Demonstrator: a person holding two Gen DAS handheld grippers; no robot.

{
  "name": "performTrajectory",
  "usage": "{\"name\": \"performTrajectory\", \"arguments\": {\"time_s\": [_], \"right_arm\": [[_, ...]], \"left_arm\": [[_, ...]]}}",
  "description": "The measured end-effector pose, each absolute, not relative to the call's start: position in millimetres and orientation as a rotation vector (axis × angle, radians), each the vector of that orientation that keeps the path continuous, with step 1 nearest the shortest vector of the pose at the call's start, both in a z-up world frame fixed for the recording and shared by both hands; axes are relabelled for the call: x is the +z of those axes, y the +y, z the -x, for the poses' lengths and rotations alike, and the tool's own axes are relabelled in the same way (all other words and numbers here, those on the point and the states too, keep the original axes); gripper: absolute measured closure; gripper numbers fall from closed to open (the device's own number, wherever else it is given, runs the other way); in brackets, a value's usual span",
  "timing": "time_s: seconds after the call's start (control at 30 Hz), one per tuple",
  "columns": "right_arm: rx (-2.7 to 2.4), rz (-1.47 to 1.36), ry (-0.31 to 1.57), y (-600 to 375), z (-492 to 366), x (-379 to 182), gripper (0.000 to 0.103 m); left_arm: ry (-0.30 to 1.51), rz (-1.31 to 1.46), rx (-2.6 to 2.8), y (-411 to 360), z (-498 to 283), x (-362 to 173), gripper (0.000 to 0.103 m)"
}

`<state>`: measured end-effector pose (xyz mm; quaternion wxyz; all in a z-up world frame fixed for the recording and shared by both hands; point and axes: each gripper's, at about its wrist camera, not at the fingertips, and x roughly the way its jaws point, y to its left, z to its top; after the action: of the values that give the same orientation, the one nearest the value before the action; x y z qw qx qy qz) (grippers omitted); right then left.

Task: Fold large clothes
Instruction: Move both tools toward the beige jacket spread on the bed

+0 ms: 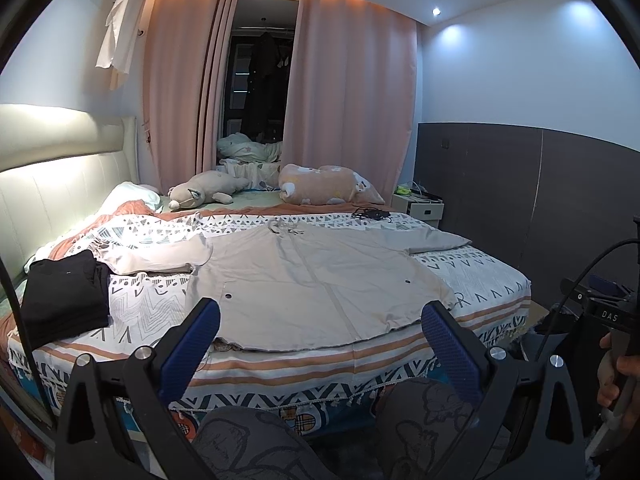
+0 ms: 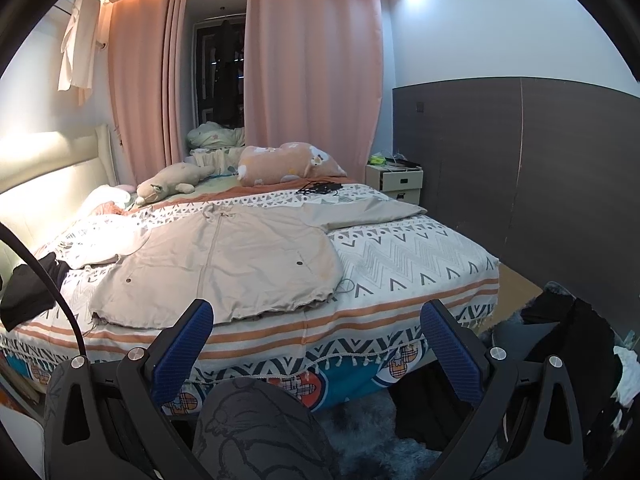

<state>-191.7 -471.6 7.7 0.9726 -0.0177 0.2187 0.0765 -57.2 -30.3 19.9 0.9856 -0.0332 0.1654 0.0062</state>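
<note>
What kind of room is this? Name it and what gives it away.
A home bedroom, most likely: a made bed with a padded headboard, plush toys by pink curtains, and a beige coat spread flat for folding.

Free room: near edge of bed open.
Your approach over the bedspread [image 1: 472,276] right of the beige coat [image 1: 304,280] is unobstructed; folded black clothes [image 1: 66,300] block the left, cables [image 1: 370,213] lie behind.

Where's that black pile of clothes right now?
In the left wrist view, the black pile sits at the bed's left side near the headboard, beside the beige coat's left sleeve.
</note>
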Motion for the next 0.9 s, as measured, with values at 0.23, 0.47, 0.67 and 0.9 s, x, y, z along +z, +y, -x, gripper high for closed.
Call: {"name": "performTrajectory", "arguments": {"time_s": [0.23,0.47,0.67,0.9], "right_arm": [[0.154,0.030,0.440,-473,191,4,0.000],[0.152,0.027,0.436,-473,194,1,0.000],[0.149,0.023,0.427,-473,199,1,0.000],[0.151,0.023,0.420,-472,202,1,0.000]], "left_arm": [[0.330,0.066,0.014,-29,61,20,0.000],[0.327,0.065,0.013,-29,64,20,0.000],[0.320,0.071,0.012,-27,71,19,0.000],[0.314,0.074,0.014,-24,75,18,0.000]]}}
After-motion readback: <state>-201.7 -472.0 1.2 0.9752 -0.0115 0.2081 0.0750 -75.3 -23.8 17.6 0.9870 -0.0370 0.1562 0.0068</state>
